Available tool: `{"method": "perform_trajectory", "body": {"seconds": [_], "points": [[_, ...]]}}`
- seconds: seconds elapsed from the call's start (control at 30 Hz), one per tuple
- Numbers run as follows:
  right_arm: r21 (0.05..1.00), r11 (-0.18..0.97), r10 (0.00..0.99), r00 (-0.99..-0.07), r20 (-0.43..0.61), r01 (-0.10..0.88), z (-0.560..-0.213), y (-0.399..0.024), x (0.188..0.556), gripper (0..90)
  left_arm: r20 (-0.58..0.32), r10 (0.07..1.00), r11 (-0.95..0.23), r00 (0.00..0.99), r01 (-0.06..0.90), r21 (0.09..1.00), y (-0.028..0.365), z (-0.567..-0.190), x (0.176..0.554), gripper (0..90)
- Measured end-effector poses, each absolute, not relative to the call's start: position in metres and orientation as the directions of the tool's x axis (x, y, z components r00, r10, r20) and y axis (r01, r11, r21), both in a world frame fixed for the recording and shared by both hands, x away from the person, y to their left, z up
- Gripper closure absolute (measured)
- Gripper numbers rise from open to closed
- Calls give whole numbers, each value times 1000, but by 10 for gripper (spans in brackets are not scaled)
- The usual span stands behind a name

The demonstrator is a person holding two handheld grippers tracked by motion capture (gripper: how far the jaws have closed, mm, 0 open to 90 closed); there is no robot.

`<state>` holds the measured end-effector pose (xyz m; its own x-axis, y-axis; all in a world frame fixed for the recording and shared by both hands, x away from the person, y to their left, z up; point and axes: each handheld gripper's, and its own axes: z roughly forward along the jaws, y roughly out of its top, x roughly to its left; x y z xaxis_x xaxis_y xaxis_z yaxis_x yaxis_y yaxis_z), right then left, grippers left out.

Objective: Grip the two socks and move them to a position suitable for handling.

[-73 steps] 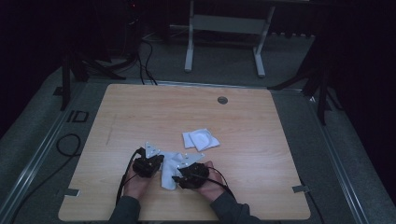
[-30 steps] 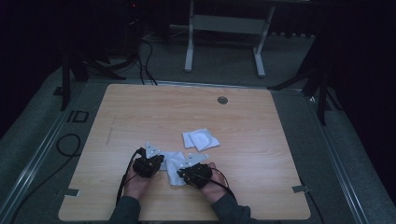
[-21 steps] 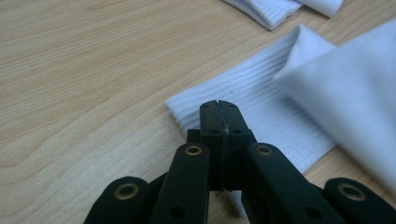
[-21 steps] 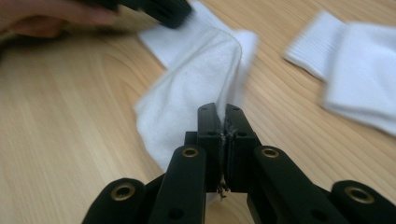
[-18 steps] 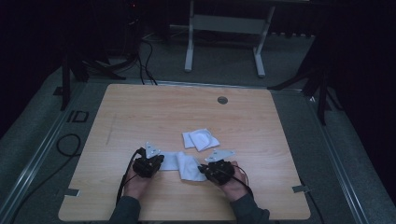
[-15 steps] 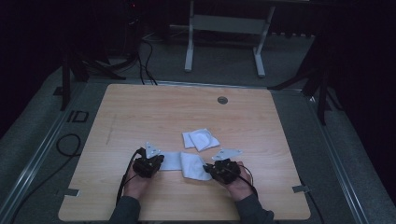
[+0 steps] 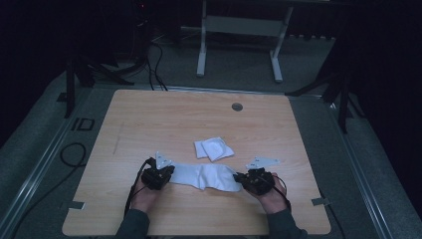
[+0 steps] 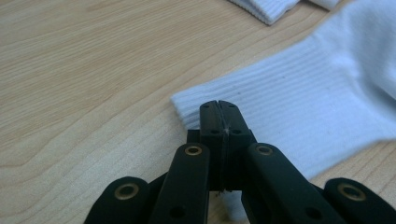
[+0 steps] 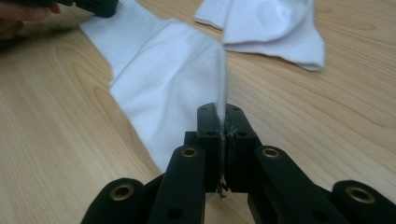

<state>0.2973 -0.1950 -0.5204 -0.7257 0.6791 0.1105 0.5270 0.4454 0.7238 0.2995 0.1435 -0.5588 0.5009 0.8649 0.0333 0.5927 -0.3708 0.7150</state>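
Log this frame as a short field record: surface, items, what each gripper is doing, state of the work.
surface: wooden table
item in hand: white sock, laid out flat between the two grippers
other item: folded sock, lying just beyond it, apart from it
left gripper: shut on the ribbed cuff end of the white sock
right gripper: shut on the opposite end, a fold of fabric pinched between the jaws
state of work: white sock stretched lengthwise, not yet folded
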Motion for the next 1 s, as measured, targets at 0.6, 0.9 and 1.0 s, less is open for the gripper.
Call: {"method": "perform_trajectory", "body": {"seconds": [0.6,0.9,1.0], "points": [[688,446,758,-651,50,573,-538,-205,312,869,62,864,-389,500,583,713,142,-559,299,896],[711,421,766,-641,54,563,-534,-203,325,697,59,865,-385,499,583,716,142,-559,299,895],[734,409,765,-642,47,542,-525,-200,329,661,61,864,-386,499,581,716,142,-559,299,896]]}}
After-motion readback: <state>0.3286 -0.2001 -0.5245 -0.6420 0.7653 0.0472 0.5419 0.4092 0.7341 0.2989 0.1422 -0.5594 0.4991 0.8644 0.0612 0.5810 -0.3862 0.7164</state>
